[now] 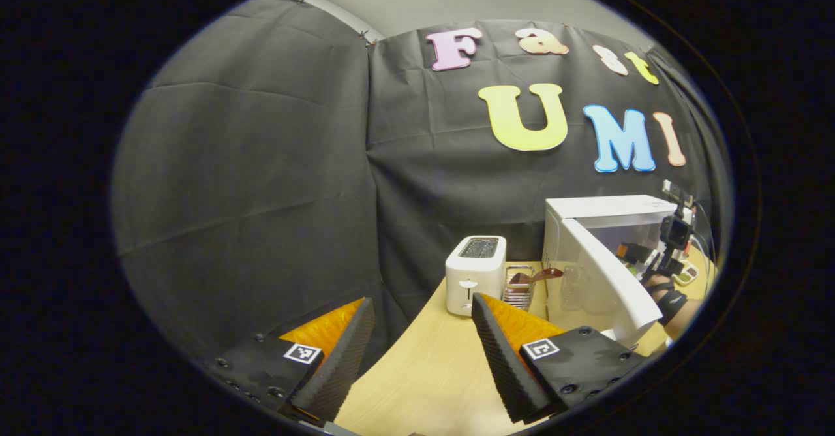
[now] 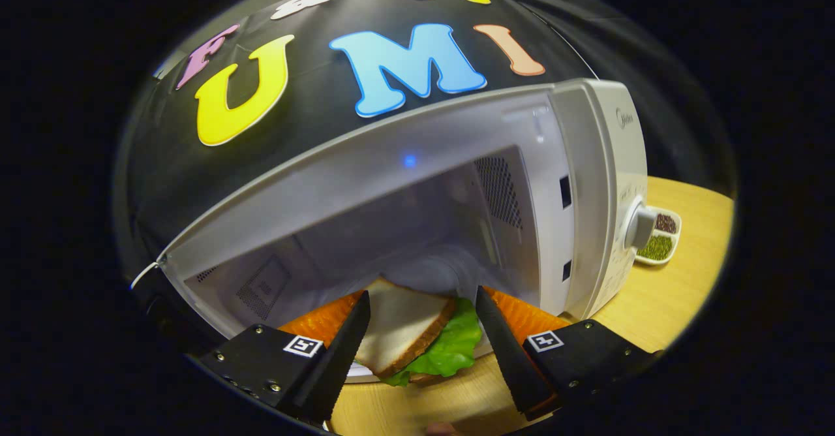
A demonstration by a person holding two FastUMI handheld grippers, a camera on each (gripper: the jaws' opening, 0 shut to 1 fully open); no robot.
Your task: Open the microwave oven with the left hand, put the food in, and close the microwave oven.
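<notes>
The white microwave stands with its door swung open, and its pale cavity faces my right gripper. A sandwich of bread and green lettuce on a white plate lies at the cavity's mouth. It sits between the wide-apart fingers of my right gripper, and I see neither finger pressing on it. My left gripper stands open and holds nothing, low over the table's left end, well left of the door. In the left gripper view, the right gripper and its hand show at the oven's opening.
A white toaster and a wire basket holding a brown thing stand left of the microwave on the wooden table. A small dish of dark and green grains sits to the right of the oven, beside its knob.
</notes>
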